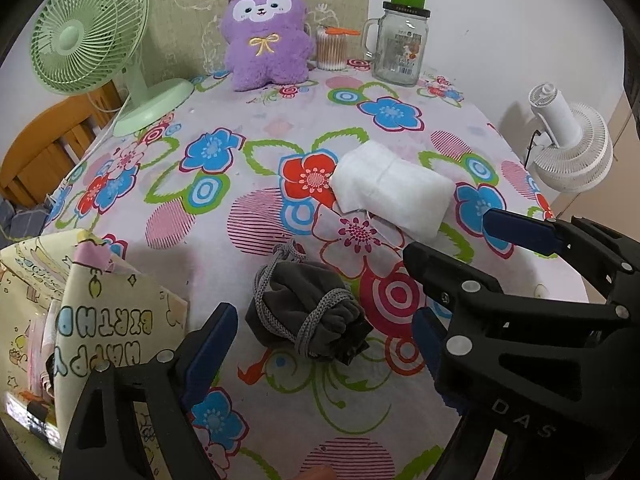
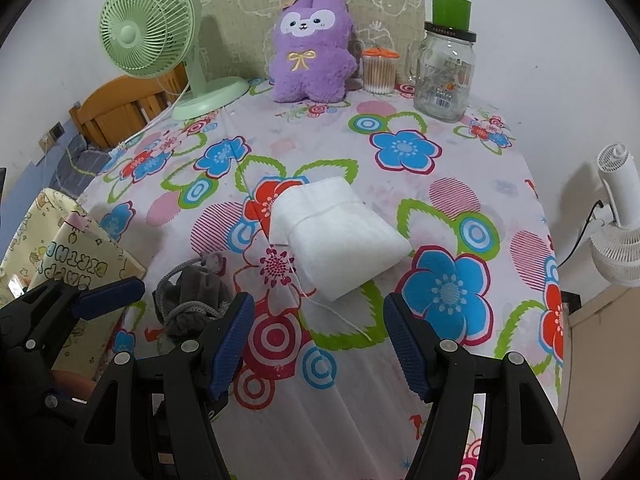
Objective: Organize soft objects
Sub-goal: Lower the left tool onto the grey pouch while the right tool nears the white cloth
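Observation:
A grey drawstring pouch point(image 1: 308, 312) lies on the flowered tablecloth, just ahead of my open left gripper point(image 1: 320, 344) and between its fingers. A folded white towel point(image 1: 394, 188) lies further back, right of centre. In the right wrist view the towel point(image 2: 340, 236) lies ahead of my open, empty right gripper point(image 2: 318, 328), and the pouch point(image 2: 192, 296) sits to its left, partly hidden by the left finger. The right gripper point(image 1: 452, 236) also shows at the right of the left wrist view. A purple plush toy point(image 1: 268, 40) sits upright at the table's back.
A "Happy Birthday" gift bag point(image 1: 100, 320) stands open at the table's left edge. A green desk fan point(image 1: 88, 36) stands back left. A glass jar point(image 1: 400, 48) with a green cup on it and a cotton-swab tub point(image 1: 331, 48) stand at the back. A white fan point(image 1: 568, 140) is off the right edge.

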Tool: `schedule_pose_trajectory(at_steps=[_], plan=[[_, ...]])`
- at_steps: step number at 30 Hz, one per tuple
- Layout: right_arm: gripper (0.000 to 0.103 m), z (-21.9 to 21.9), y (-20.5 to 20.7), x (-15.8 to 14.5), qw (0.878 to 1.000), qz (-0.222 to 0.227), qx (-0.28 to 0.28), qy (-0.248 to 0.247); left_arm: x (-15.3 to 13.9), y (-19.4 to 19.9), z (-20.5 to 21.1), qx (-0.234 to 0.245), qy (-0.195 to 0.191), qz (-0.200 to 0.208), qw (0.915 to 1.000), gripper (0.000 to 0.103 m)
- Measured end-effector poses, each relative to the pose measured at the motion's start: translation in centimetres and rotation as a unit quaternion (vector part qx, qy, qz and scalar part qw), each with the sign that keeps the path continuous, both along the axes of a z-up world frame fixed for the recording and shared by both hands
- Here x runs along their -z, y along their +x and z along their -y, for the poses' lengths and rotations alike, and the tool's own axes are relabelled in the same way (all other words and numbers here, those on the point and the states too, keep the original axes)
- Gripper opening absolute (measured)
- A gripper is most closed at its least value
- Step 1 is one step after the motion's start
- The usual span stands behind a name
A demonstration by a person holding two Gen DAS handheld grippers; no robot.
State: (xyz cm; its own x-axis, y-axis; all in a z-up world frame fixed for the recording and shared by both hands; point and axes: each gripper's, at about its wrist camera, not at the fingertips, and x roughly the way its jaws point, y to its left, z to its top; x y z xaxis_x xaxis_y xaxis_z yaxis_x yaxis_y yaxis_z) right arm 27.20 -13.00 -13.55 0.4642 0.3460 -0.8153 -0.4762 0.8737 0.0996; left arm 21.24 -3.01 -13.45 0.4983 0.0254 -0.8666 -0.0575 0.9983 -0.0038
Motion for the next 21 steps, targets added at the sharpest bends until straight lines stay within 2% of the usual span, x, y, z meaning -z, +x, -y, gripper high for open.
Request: schedule_pose_trajectory(at_steps=[17, 21], plan=[[0.07, -1.1, 1.0, 0.9, 1.0, -0.001, -0.008, -0.015, 1.4, 0.9, -0.8, -0.005, -0.011, -0.016, 0.9998, 0.091], [0.07, -1.2, 1.2, 1.1, 1.0, -0.003, -0.009, -0.016, 1.7, 1.1, -0.9, -0.012, -0.009, -0.019, 0.9997, 0.083]])
